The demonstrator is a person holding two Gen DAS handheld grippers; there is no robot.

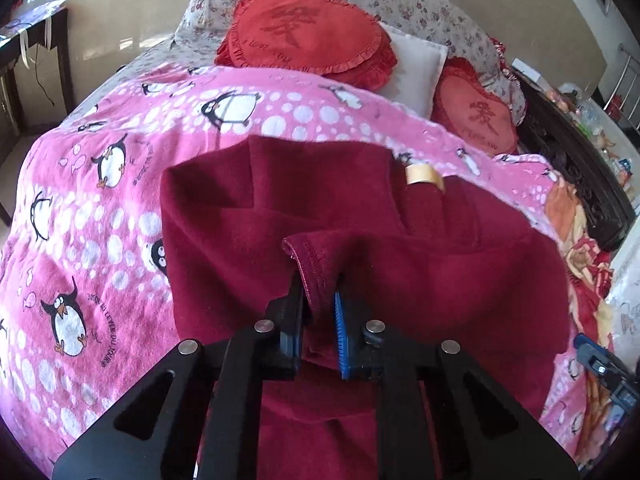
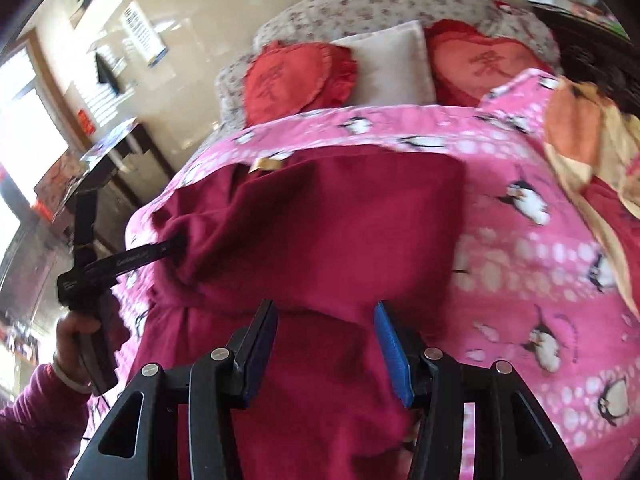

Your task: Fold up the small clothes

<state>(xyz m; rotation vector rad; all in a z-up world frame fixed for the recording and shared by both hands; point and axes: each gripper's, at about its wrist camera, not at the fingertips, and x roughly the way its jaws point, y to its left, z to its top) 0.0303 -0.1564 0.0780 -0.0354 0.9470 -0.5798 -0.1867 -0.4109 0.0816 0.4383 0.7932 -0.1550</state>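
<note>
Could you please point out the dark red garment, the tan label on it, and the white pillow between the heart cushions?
dark red garment (image 1: 248, 216): left wrist view, flat left part.
tan label (image 1: 424, 176): left wrist view, its centre.
white pillow (image 2: 392, 64): right wrist view, middle face.

A pink blanket (image 1: 100, 208) printed with penguins and white dots covers the bed. At its head lie two red heart-shaped cushions, one large (image 1: 304, 40) and one further right (image 1: 476, 120), each with a dark character on it. A white pillow (image 1: 416, 68) sits between them. Behind them lie floral pillows (image 1: 400, 0). A dark desk (image 2: 116, 148) stands against the cream wall (image 2: 192, 52). An orange-patterned cloth (image 2: 580, 132) lies along the bed's right edge.
</note>
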